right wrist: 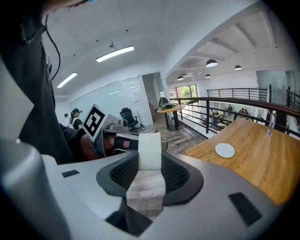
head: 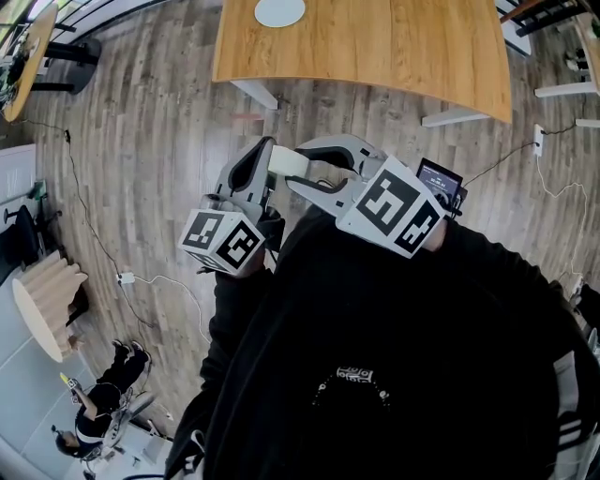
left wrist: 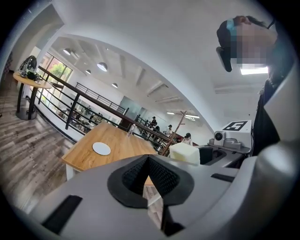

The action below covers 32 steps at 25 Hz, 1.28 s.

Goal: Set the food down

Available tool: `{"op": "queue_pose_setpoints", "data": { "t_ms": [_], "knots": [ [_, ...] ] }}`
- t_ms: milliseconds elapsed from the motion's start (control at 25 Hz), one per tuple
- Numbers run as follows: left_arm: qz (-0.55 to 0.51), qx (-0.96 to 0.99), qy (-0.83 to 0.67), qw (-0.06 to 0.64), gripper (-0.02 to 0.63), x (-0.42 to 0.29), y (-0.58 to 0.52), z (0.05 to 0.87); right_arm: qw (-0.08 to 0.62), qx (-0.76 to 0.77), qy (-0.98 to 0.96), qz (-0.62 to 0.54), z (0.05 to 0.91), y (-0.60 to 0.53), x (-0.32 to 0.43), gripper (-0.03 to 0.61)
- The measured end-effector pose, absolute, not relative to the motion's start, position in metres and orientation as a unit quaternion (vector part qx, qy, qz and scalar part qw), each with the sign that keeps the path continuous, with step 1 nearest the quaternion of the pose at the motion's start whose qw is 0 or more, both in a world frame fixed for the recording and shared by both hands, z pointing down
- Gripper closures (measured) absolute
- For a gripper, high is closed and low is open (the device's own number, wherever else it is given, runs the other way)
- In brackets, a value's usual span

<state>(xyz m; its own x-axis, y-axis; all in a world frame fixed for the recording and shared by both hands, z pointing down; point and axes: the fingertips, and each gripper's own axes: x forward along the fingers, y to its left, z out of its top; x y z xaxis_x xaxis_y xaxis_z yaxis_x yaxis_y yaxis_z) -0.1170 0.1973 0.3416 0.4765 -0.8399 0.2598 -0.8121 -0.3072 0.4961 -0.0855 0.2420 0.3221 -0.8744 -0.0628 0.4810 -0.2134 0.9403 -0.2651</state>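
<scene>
Floor (head: 159, 169): grey-brown wood planks; a thin white cable (head: 169, 281) trails over them on your left.
Surface (head: 375, 47): smooth honey-coloured wood with a curved near edge, on white legs, ahead of you; a black metal railing (right wrist: 234, 101) runs behind it.
Right gripper (head: 298, 167): grey moulded shell with ribbed black pads; your jaws are clamped on the food, one pad on each side.
Left gripper (left wrist: 149, 161): same shell and pads; your jaws stand together, just beside the right gripper.
Plate (head: 279, 11): round, flat and white, on the far part of the surface, well apart from the food.
Food (right wrist: 150, 150): pale cream block with smooth, squared faces; you hold it in the air over the floor, short of the surface's near edge.
</scene>
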Motion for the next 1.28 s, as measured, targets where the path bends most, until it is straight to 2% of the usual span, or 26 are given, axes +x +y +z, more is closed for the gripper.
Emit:
{"op": "queue_pose_setpoints", "data": {
  "t_ms": [400,720,1280],
  "knots": [
    [-0.035,0.796,-0.525,0.298,0.615,-0.127,0.202,0.349,0.251,0.054,-0.953,0.159,0.329,0.243,-0.094,0.417],
    [-0.029,0.767,-0.573,0.287,0.615,-0.169,0.192,0.345,0.227,0.016,-0.963,0.144,0.321,0.219,-0.122,0.417],
    [-0.022,0.776,-0.569,0.272,0.615,-0.152,0.045,0.331,0.205,0.012,-0.969,0.141,0.312,0.077,-0.118,0.417]
  ]
}}
